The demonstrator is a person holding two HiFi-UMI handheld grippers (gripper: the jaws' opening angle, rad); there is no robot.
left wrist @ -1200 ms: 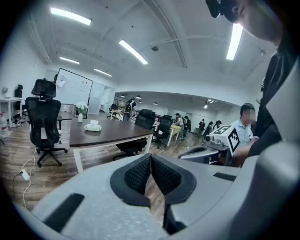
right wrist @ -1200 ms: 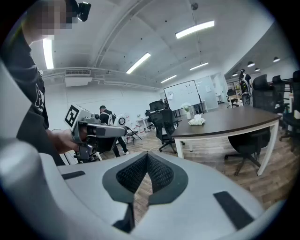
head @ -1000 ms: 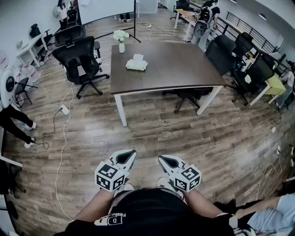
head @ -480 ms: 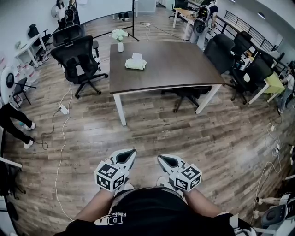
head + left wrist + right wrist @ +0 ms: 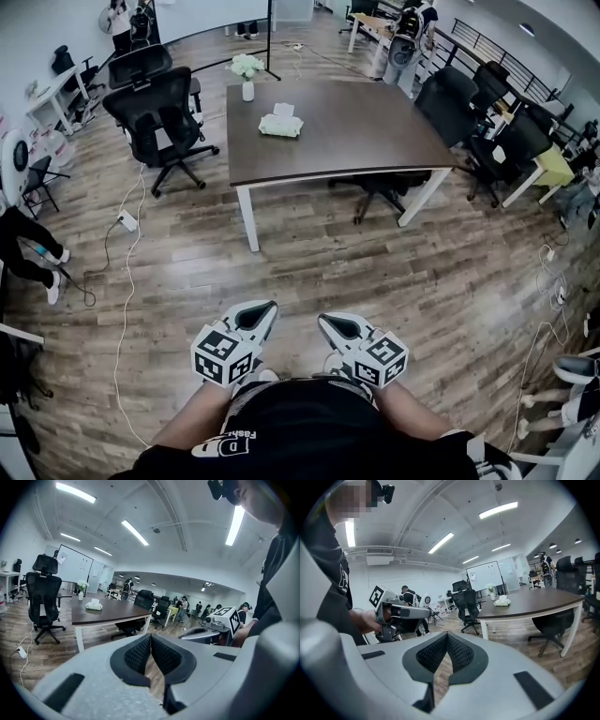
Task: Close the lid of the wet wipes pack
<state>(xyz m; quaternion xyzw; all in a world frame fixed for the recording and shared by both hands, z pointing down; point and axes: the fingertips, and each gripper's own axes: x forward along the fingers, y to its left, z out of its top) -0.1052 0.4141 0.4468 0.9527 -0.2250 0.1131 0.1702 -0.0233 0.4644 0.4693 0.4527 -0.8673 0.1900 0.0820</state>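
Note:
The wet wipes pack (image 5: 279,125) lies on the far part of a dark brown table (image 5: 356,141), pale green with its white lid raised. It also shows small in the left gripper view as the pack (image 5: 94,605) and in the right gripper view as the pack (image 5: 502,602). My left gripper (image 5: 263,313) and right gripper (image 5: 330,324) are held low near my body, far from the table. Both are shut with nothing between the jaws, which meet at their tips.
A white vase of flowers (image 5: 247,72) stands at the table's far left corner. Black office chairs (image 5: 164,117) stand left of the table, and more chairs (image 5: 487,127) to its right. A power strip and cable (image 5: 128,222) lie on the wooden floor. People stand at the room's edges.
The view has shifted slightly, with the table a little nearer. Both grippers stay shut in the same place by my body.

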